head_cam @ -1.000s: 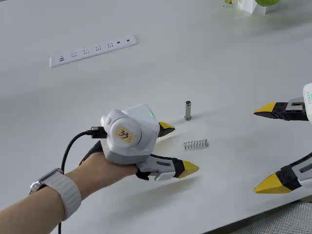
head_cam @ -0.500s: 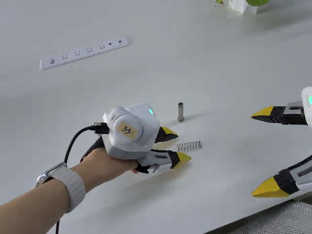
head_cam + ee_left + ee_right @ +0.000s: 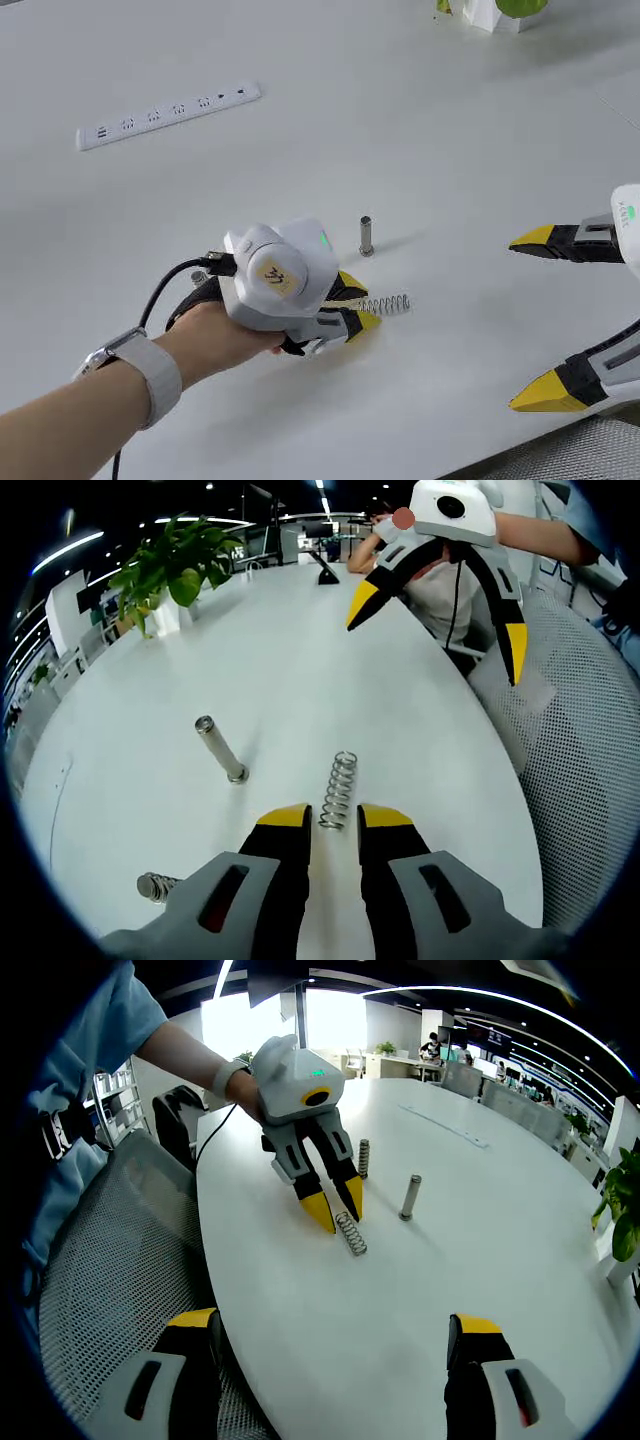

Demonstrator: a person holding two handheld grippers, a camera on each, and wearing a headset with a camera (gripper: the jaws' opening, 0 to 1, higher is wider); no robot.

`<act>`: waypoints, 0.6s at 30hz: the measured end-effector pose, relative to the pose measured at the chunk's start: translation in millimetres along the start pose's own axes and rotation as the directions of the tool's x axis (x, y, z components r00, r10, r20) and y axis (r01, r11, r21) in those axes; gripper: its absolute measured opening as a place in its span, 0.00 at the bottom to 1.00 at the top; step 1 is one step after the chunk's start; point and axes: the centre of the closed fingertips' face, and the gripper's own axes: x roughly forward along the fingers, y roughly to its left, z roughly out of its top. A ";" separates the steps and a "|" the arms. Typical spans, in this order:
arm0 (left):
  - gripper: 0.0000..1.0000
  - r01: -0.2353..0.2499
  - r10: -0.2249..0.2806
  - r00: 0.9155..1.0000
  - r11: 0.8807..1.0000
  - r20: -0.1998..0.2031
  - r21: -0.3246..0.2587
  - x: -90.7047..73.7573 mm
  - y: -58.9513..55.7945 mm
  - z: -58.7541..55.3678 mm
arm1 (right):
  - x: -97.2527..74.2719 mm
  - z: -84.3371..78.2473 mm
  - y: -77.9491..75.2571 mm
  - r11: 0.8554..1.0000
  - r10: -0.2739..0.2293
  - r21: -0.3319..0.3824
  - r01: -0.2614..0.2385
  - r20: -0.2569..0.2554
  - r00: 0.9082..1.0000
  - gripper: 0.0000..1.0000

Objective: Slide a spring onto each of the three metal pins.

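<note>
Beneath the fingers, table | right gripper wide apart, well off | left gripper narrowly apart, clamping nothing | pin upright, ahead and aside of left fingertips | spring flat, near end between them; off-centre pinch may roll or squirt it away.

An open-plan office: a big white table, mesh chair, potted plant, ceiling strip lights and further desks behind.

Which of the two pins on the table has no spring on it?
The pin standing nearer the loose spring is bare smooth metal; the other pin, beside the left gripper, is wrapped in coils.
</note>
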 end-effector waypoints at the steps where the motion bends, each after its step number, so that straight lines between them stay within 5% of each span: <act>1: 0.14 0.001 -0.001 1.000 1.000 -0.004 0.004 0.2 -0.1 -0.3 | -0.1 0.0 0.2 1.000 -0.001 0.000 0.001 0.000 1.000 0.94; 18: 0.08 0.024 -0.021 0.997 0.999 -0.072 0.040 1.9 -0.4 -2.2 | 0.9 0.2 2.3 1.000 -0.002 0.005 0.002 0.008 1.000 0.93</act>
